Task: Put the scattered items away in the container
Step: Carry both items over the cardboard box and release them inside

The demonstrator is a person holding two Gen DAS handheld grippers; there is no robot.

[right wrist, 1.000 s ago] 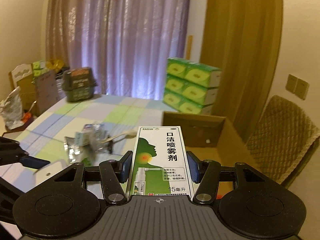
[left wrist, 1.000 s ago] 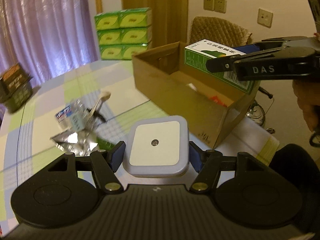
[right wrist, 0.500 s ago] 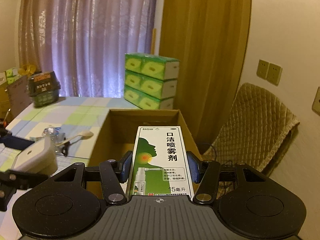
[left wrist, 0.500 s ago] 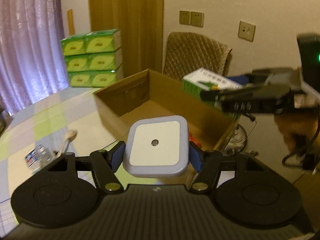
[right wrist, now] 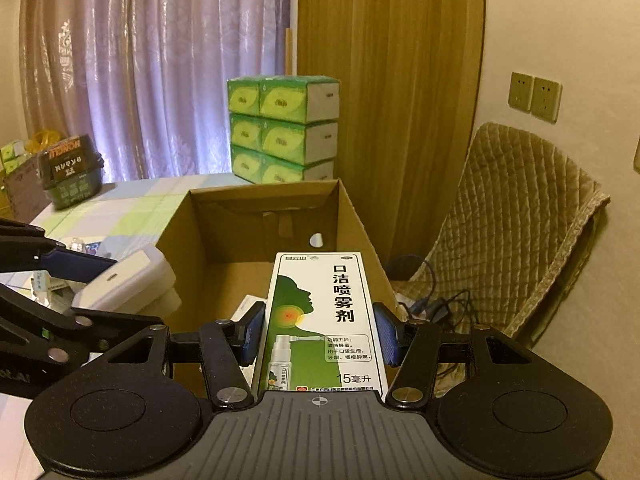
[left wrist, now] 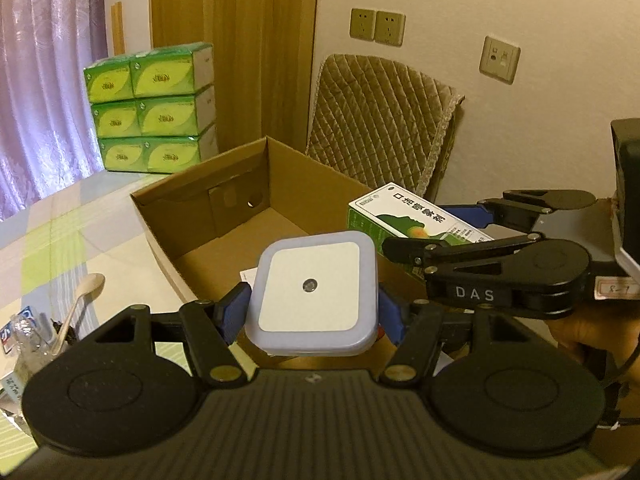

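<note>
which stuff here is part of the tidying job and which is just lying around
Job:
- night light in left tool
- spray box in right tool
- cardboard box
- spoon and wrappers on the table

Lying about:
- tissue packs
- chair
- dark basket

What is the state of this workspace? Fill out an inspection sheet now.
Surface: table under a checked cloth.
Job's things: open cardboard box, a white slip on its floor; white square night light; green spray carton; both held above the box.
Clutter: wooden spoon and crumpled packets beside the box.
Grippers: left gripper shut on the night light; right gripper shut on the carton.
Cables: a dark cord by the chair.
Surroundings: quilted chair, stacked tissue packs, curtain, wall sockets.
</note>
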